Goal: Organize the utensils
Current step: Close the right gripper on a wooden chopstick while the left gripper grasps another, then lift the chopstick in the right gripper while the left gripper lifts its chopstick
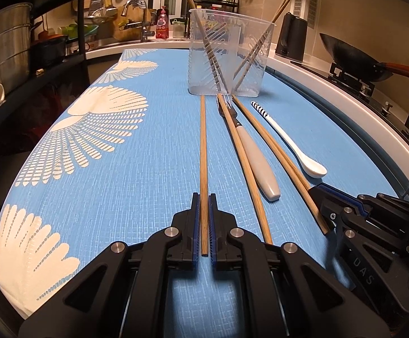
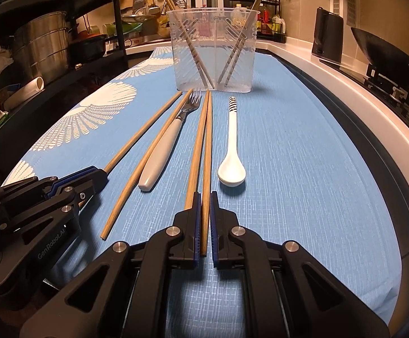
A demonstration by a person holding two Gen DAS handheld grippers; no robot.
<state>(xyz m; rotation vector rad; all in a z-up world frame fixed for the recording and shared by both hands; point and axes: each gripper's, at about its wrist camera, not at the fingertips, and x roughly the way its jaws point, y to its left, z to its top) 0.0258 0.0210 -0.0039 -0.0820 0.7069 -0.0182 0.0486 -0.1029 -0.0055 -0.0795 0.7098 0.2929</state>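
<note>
My left gripper (image 1: 204, 197) is shut on the near end of a wooden chopstick (image 1: 203, 146) whose far tip reaches the base of a clear plastic holder (image 1: 229, 53). My right gripper (image 2: 203, 195) is shut on another chopstick (image 2: 207, 146), with its twin (image 2: 197, 152) lying right beside it. Between the two held sticks lie a loose chopstick (image 2: 148, 163) and a fork (image 2: 162, 152) with a pale handle. A white spoon (image 2: 231, 152) lies to the right. Several chopsticks lean inside the holder (image 2: 212, 50). Each wrist view shows the other gripper low at its side.
Everything rests on a blue cloth with white fan patterns (image 1: 136, 169). A wok (image 1: 356, 62) on a stove and a dark kettle (image 1: 291, 38) stand along the white counter at right. A black rack with steel pots (image 2: 44, 45) stands at left, and a sink area lies behind.
</note>
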